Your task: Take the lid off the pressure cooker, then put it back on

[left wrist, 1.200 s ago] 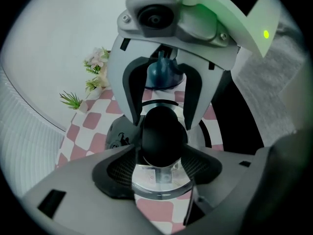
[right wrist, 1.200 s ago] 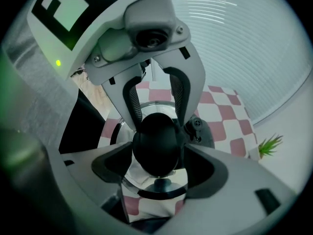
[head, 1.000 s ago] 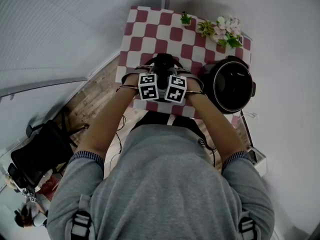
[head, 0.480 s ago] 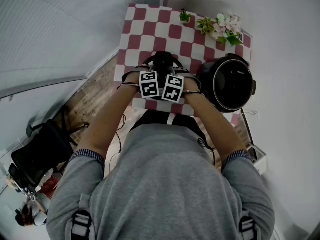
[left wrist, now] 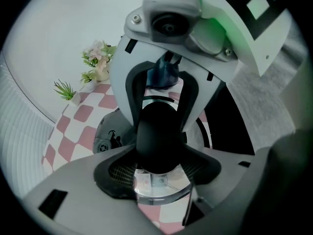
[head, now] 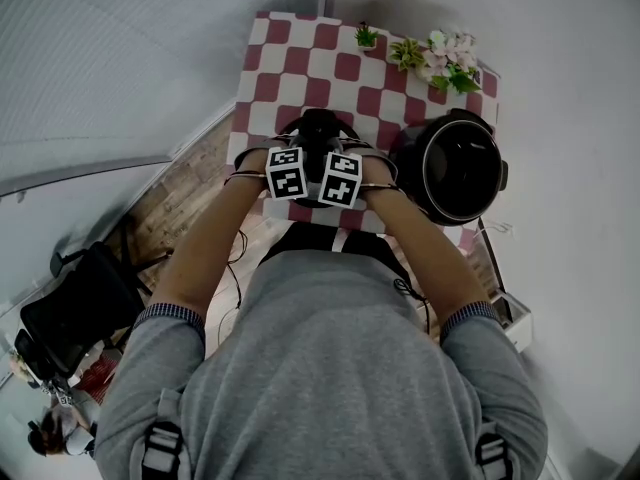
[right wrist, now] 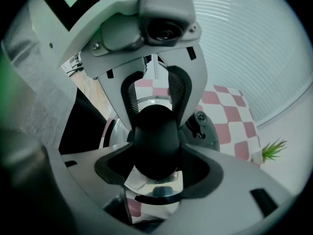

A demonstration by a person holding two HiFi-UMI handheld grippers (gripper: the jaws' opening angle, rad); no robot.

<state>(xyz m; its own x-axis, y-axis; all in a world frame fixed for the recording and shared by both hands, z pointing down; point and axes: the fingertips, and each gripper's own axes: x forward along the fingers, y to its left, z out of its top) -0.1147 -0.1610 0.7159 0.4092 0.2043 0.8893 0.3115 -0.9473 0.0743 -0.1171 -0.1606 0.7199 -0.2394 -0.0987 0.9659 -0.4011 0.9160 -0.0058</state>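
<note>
The lid (left wrist: 105, 138) is off the pot and sits toward the near side of the checked table (head: 300, 58). The open pot (head: 465, 173) is just beside it, on the person's right. The lid's black knob (left wrist: 159, 131) stands between the jaws of both grippers, which come at it from opposite sides. The left gripper (left wrist: 159, 153) and the right gripper (right wrist: 156, 153) have both just been closing round the knob. Their fingertips lie right at its flanks, but ribbed pad shows bare on either side, so I judge that neither has clamped it yet.

The main risk is lifting too soon. The knob looks rounded and smooth, and two pairs of jaws share it, so a loose hold could let it slide out and drop the lid back onto the cloth. If one gripper bites harder or earlier than the other, the lid would likely tip and swing. A tilted lid may then catch the pot's rim and fail to seat. The marker cubes (head: 287, 173) are almost touching, so an uneven pull could knock the grippers together. A slip toward the person could carry the lid over the table's near edge. The plants (head: 440, 58) at the far edge are well apart from all this.
</note>
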